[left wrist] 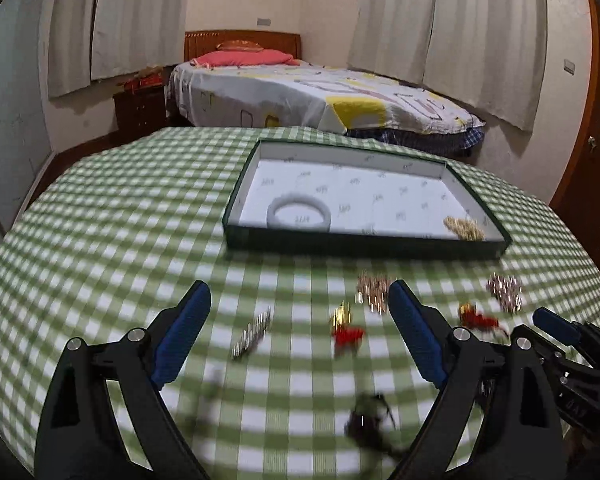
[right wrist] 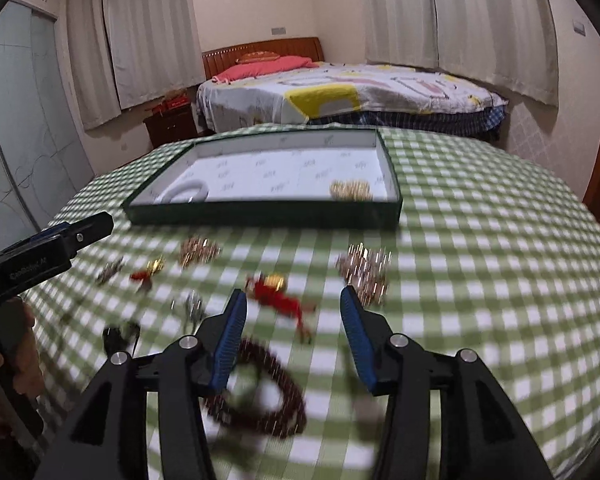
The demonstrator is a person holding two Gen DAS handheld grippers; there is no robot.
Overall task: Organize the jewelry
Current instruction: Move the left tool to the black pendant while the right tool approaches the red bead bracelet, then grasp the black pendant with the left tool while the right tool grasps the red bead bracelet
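Note:
A dark green tray (left wrist: 364,245) (right wrist: 260,215) with a white lining holds a white bangle (left wrist: 299,213) (right wrist: 188,192) and a gold chain (left wrist: 464,228) (right wrist: 350,190). In front of it, loose on the checked cloth, lie a silver piece (left wrist: 252,334), two red-and-gold earrings (left wrist: 346,330) (left wrist: 478,318) (right wrist: 276,294), two rose-gold chains (left wrist: 374,290) (right wrist: 364,266) and a dark bead bracelet (right wrist: 260,392). My left gripper (left wrist: 300,300) is open and empty above the cloth. My right gripper (right wrist: 294,304) is open and empty, over a red earring.
The table has a green and white checked cloth (left wrist: 120,240). A bed (left wrist: 300,88) and a nightstand (left wrist: 140,108) stand behind it. The right gripper shows at the right edge of the left wrist view (left wrist: 560,328); the left one shows at the left of the right wrist view (right wrist: 60,244).

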